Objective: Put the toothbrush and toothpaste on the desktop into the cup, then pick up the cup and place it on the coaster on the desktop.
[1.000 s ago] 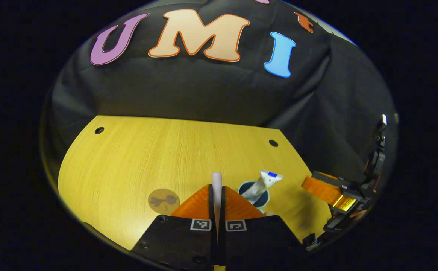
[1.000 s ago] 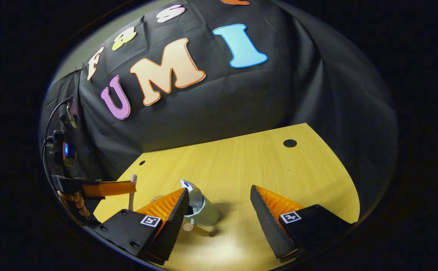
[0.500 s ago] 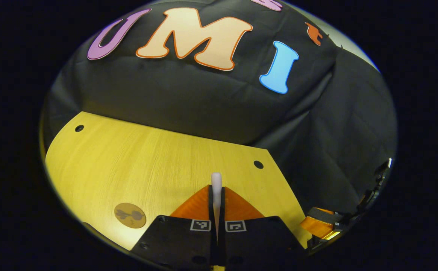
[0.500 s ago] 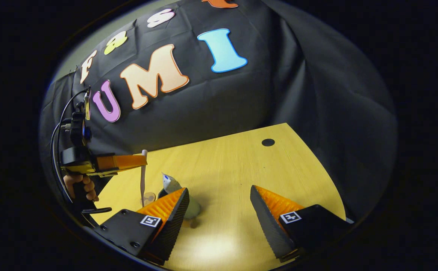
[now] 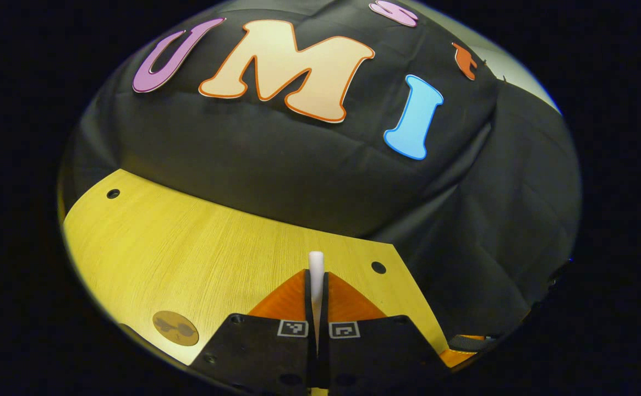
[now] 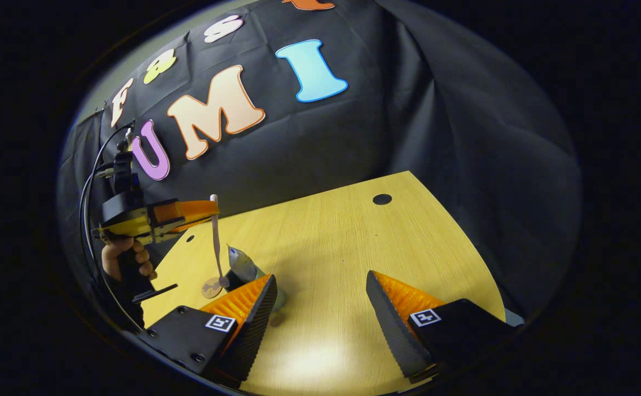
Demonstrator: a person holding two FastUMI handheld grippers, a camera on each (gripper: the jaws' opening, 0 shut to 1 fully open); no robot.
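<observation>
In the left gripper view my left gripper (image 5: 316, 275) is shut on the white toothbrush (image 5: 316, 259), whose end sticks up between the fingers. The round brown coaster (image 5: 175, 328) lies on the table at lower left. In the right gripper view the left gripper (image 6: 213, 208) holds the toothbrush (image 6: 217, 242) upright above the table. The brush's lower end hangs at the rim of the cup (image 6: 236, 282). The toothpaste tube (image 6: 240, 263) leans inside the cup, which is partly hidden behind one finger. The coaster (image 6: 210, 287) lies just left of the cup. My right gripper (image 6: 320, 300) is open and empty, to the right of the cup.
The yellow wooden table (image 6: 342, 242) has cable holes (image 6: 382, 199) near its far corners and ends at the black cloth wall. A hand (image 6: 125, 261) holds the left gripper's handle at the left, with cables (image 6: 92, 181) looping above it.
My left gripper has risen and swung over toward the cup with the toothbrush, which now hangs upright at the cup's rim. The cup has dropped out of the left gripper view. The right gripper stays open.
</observation>
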